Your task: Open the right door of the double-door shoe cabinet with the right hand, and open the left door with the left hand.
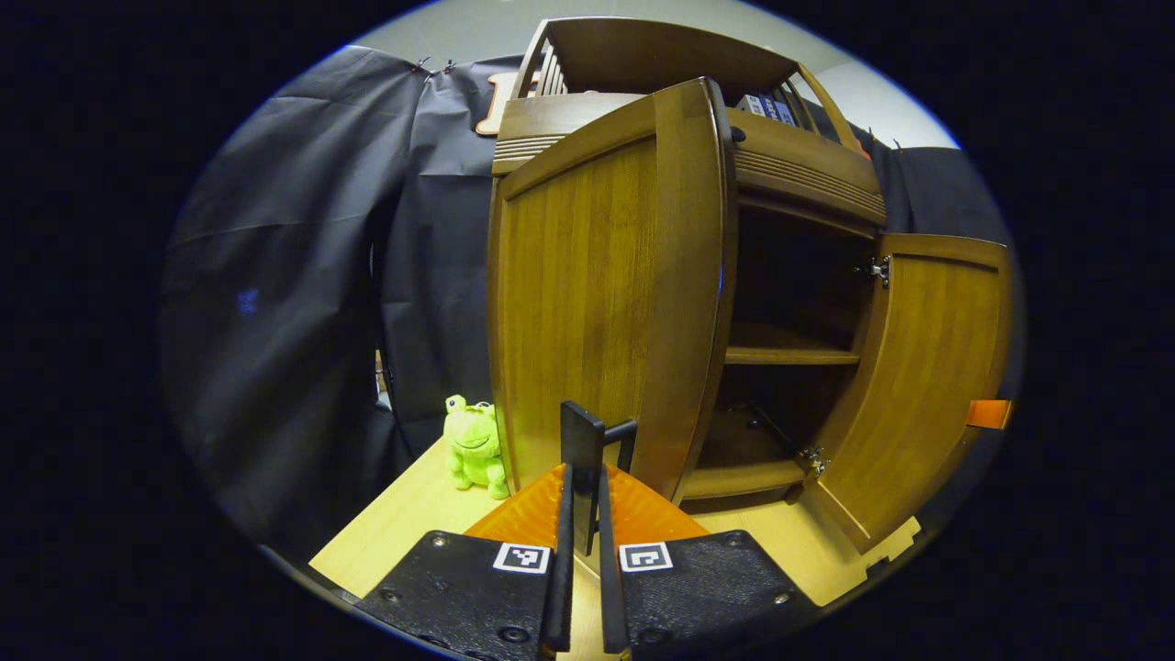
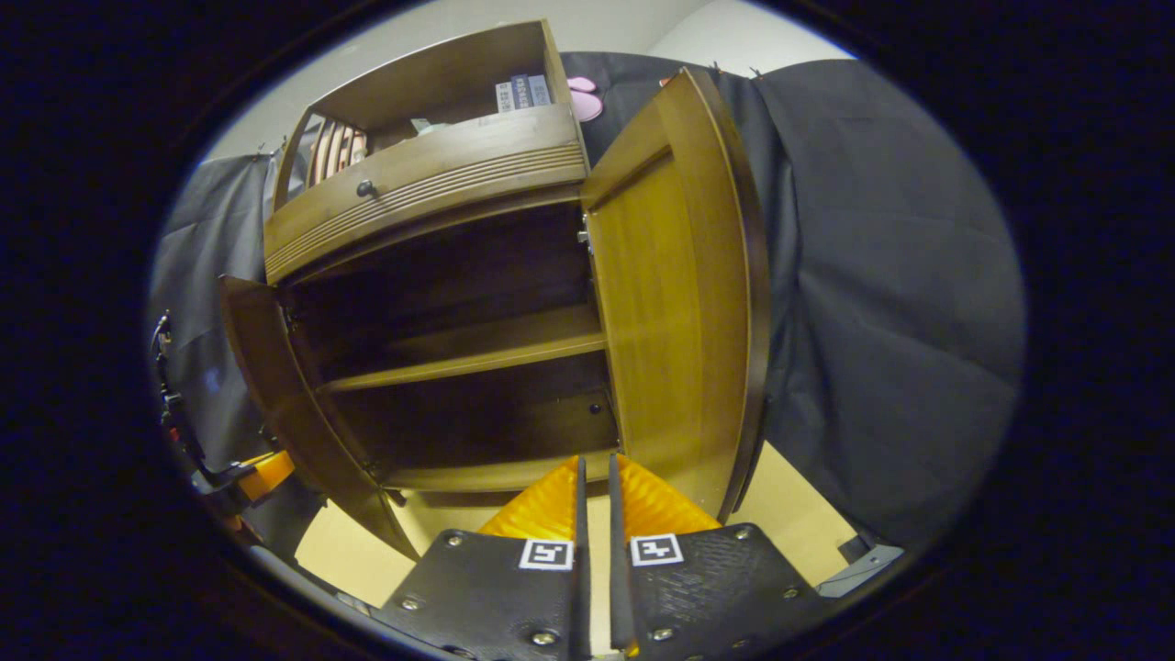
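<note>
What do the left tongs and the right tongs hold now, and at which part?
The left tongs grip the dark bar handle of the left door, low on the bar. The right tongs hold nothing.

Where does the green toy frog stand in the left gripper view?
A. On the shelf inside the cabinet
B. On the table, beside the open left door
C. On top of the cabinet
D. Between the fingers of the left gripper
B. The frog stands on the table, just to the outer side of the open left door, not inside the cabinet.
</note>
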`<state>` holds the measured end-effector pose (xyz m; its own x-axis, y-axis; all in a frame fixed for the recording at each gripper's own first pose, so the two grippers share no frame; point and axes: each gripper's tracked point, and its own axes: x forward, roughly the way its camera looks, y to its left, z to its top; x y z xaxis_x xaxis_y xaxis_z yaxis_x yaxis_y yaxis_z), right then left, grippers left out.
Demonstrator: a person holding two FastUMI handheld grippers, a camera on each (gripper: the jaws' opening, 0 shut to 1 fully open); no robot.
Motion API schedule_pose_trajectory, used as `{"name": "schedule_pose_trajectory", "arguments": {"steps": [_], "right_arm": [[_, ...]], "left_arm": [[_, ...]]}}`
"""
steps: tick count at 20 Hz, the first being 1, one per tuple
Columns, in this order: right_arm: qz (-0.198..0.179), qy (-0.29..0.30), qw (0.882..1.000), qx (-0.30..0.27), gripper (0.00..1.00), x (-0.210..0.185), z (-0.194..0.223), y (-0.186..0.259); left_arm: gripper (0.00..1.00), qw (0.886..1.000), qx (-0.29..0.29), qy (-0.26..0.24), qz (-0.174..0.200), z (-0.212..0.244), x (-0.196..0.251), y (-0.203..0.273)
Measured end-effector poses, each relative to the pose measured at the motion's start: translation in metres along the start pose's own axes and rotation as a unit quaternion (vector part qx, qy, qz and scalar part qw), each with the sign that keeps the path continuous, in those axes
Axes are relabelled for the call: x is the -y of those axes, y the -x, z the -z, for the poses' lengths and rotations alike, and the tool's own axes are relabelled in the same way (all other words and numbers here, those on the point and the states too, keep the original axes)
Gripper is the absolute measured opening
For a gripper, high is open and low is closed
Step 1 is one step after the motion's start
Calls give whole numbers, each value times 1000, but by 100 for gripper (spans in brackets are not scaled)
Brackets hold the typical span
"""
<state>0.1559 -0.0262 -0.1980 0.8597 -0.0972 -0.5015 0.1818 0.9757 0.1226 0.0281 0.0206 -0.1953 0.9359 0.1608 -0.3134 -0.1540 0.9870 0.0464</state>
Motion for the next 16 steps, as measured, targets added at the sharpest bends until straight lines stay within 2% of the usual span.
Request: {"name": "schedule_pose_trajectory", "arguments": {"steps": [1, 7, 15, 16], "right_arm": [[-4, -1, 1000, -2, 9, -3, 0, -2], [-36, -4, 999, -12, 9, -25, 9, -12], [-67, 1, 997, -31, 9, -48, 19, -29], [-70, -1, 997, -33, 9, -50, 22, -29]], "left_arm": [[11, 1000, 0, 1, -3, 0, -4, 2], [11, 1000, -2, 3, -18, 2, -25, 13], [6, 998, -6, 3, -64, 3, -58, 23], [3, 997, -8, 5, -71, 5, -66, 23]]}}
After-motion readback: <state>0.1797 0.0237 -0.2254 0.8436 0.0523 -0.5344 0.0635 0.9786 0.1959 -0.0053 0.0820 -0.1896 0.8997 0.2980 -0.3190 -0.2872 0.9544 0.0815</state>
